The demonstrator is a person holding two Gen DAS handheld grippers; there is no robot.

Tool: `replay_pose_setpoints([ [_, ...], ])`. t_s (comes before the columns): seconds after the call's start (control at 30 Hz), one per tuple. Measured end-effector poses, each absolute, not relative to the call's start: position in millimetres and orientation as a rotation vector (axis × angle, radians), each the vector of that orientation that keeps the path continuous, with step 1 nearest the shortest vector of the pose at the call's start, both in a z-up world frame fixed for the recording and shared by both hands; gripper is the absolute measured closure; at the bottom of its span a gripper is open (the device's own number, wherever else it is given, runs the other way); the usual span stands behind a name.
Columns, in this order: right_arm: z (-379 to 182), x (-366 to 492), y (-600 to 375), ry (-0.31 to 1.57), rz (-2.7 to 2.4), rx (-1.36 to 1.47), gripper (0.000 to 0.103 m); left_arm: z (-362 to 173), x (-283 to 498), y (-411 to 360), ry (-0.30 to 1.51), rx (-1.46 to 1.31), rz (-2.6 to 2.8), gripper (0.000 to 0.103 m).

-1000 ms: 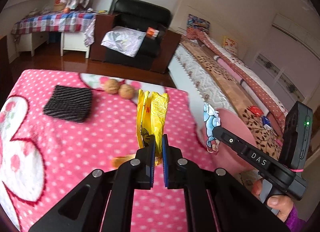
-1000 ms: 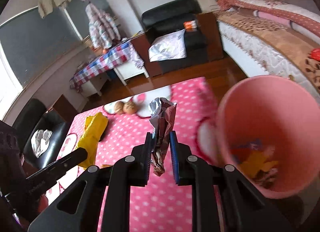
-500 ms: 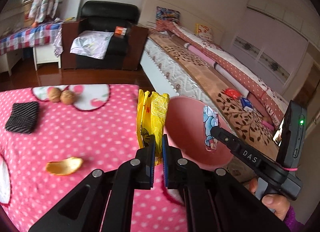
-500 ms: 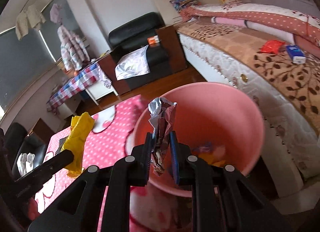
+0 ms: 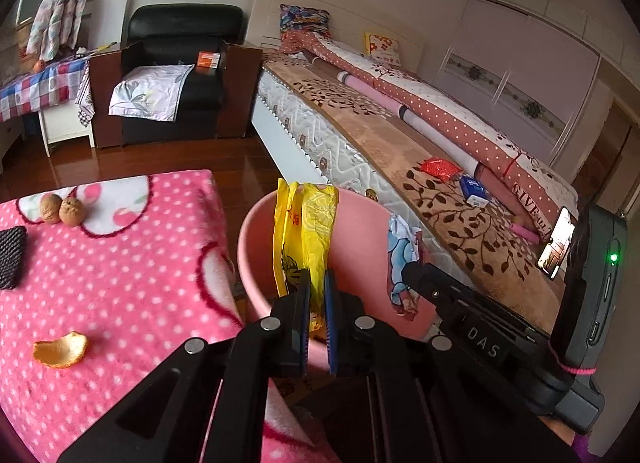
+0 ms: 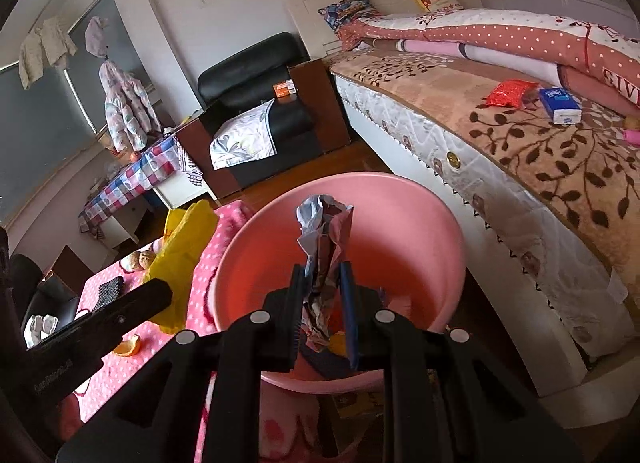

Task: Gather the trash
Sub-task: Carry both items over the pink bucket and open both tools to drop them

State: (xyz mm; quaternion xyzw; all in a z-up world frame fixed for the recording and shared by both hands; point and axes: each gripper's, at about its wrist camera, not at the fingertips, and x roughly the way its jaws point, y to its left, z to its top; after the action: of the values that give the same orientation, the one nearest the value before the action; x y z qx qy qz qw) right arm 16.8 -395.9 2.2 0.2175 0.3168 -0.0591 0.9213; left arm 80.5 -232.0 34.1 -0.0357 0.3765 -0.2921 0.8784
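Here one yellow wrapper (image 5: 306, 239); one crumpled wrapper (image 6: 324, 259); one pink bin (image 6: 400, 231); two walnuts (image 5: 62, 210).

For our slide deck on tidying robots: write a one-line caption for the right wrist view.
Right gripper holds a crumpled wrapper over the pink bin, beside the pink dotted table.

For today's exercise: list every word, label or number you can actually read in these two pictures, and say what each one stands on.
"DAS" on the black body of the right gripper.
"GIVE", cut off, on the rolled quilt on the bed.
Embossed wording on the left gripper arm: too blurred to read.
Print on the yellow wrapper, orange box and blue packet: too small to read.
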Motion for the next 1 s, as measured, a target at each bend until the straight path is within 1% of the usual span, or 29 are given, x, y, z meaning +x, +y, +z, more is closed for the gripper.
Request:
replay_pose_setpoints([
  [0.53,-5.3,17.5,-405.6,0.672,-0.142,0.445,0.085,5.3,95.3,-268.9,0.841,0.044,-0.573,0.097],
  [1.0,-12.8,20.2,-408.6,0.686,-0.154,0.454,0.085,-3.3,96.9,-283.5,0.853,0.069,-0.584,0.096],
])
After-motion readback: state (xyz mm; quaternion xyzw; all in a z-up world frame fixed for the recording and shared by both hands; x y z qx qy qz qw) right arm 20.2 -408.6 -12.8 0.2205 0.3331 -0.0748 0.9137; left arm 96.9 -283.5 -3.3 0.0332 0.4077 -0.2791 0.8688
